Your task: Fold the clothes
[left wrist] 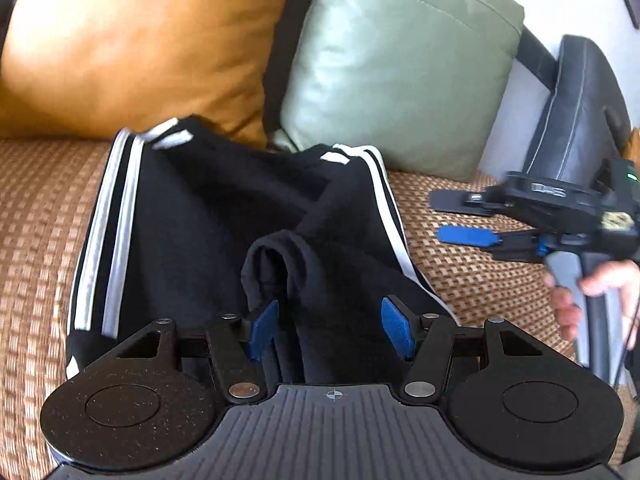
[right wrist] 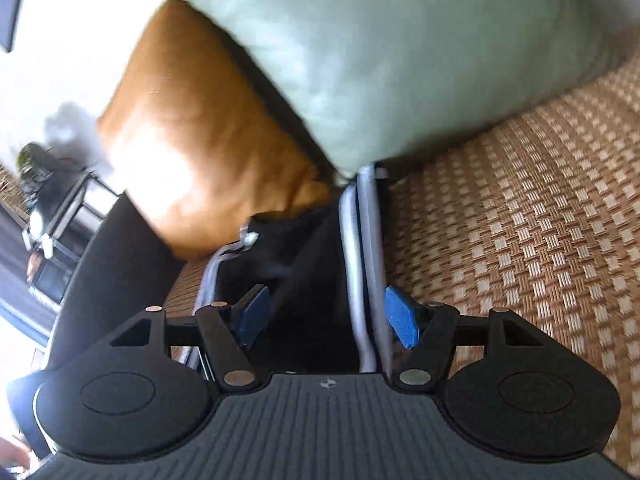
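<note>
So the black track pants point(left wrist: 208, 220) with the white side stripes are lying on the woven couch cover point(left wrist: 44, 208), bunched rather than flat. There's a raised ridge of fabric right ahead of the left gripper point(left wrist: 332, 328), between its blue pads, but the jaws stand wide apart and aren't pinching anything.

The right gripper point(right wrist: 330, 320) is spread about as wide and holding nothing, with a striped edge running between its jaws; that view is smeared, so how close it hovers is hard to say.

Progress-wise it looks like a rough, partway fold: the legs seem doubled over, nothing's tidy, and the lump would need flattening.

The long axis runs straight away from the left jaws toward the orange cushion point(left wrist: 136, 44) and green cushion point(left wrist: 400, 64).
</note>
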Demonstrator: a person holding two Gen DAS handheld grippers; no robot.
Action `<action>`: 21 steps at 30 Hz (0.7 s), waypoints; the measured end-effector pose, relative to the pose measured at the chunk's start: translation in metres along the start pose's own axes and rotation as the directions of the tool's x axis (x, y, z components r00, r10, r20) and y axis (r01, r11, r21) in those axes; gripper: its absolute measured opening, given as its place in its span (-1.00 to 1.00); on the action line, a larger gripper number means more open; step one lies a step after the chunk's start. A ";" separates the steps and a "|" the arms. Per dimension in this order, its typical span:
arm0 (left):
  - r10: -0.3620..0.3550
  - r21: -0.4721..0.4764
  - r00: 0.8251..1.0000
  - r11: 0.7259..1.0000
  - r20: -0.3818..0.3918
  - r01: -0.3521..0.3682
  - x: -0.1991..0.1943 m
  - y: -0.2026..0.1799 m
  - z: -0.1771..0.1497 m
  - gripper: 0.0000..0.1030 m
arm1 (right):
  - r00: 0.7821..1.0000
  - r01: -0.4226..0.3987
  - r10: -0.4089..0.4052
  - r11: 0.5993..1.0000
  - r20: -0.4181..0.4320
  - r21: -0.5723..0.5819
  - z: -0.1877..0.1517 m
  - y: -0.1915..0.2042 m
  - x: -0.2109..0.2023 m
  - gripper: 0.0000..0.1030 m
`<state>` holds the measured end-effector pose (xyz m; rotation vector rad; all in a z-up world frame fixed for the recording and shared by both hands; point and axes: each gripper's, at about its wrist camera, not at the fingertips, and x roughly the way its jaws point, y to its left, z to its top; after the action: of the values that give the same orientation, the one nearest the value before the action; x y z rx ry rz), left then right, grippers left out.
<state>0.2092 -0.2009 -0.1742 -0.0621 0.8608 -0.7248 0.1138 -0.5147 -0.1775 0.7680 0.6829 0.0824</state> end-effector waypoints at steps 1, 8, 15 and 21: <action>-0.008 0.017 1.000 1.000 0.008 0.008 0.001 -0.001 0.001 0.43 | 1.000 0.005 -0.005 1.000 -0.003 0.017 0.002 -0.007 0.010 0.34; -0.014 0.061 1.000 0.998 0.000 0.014 0.013 -0.003 0.005 0.43 | 0.999 0.019 -0.020 1.000 -0.035 -0.005 0.005 -0.014 0.049 0.31; -0.026 0.034 1.000 0.999 -0.012 0.026 0.019 0.005 0.001 -0.36 | 0.996 0.039 -0.043 0.998 -0.077 -0.055 0.006 -0.010 0.070 -0.39; -0.095 -0.084 0.995 0.992 0.013 0.095 0.015 0.022 0.004 -0.84 | 0.993 0.076 -0.086 0.991 -0.086 -0.112 0.008 -0.002 0.068 -0.92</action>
<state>0.2308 -0.1940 -0.1895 -0.1832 0.8848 -0.7763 0.1711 -0.5004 -0.2113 0.6344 0.7883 0.0802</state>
